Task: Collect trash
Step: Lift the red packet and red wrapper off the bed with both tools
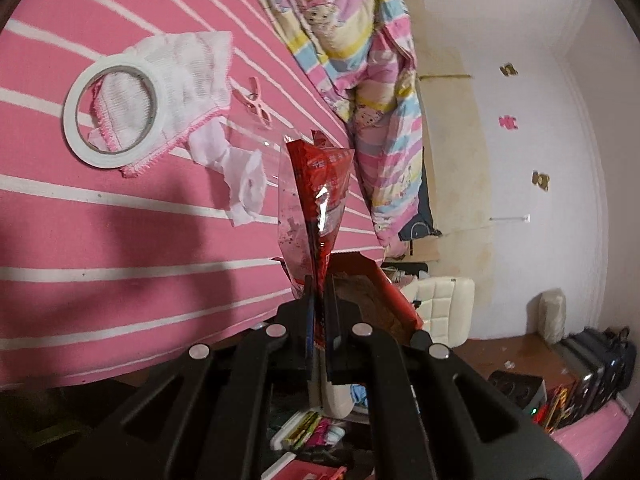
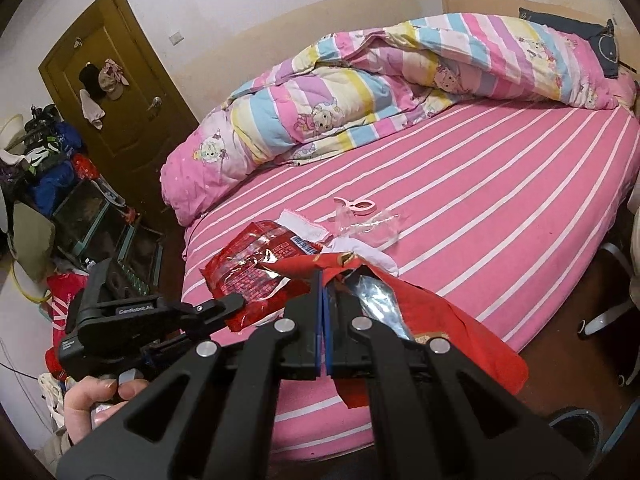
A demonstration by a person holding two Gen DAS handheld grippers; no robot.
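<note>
So the left gripper [image 1: 318, 284] has its jaws pinched tight on the bottom corner of a red snack wrapper [image 1: 320, 192]. The wrapper sticks straight out past the fingertips, long axis in line with the fingers, torn end farthest from them, held up over the pink striped bed sheet [image 1: 120, 240]. The right gripper [image 2: 323, 280] is also clamped shut, on the edge of a red bag [image 2: 440, 320] that droops off to the right of its jaws, silvery lining showing. On the sheet sit a tape roll [image 1: 116, 108], a pink clothespin [image 1: 254, 102] and some clear plastic film [image 2: 372, 224].
</note>
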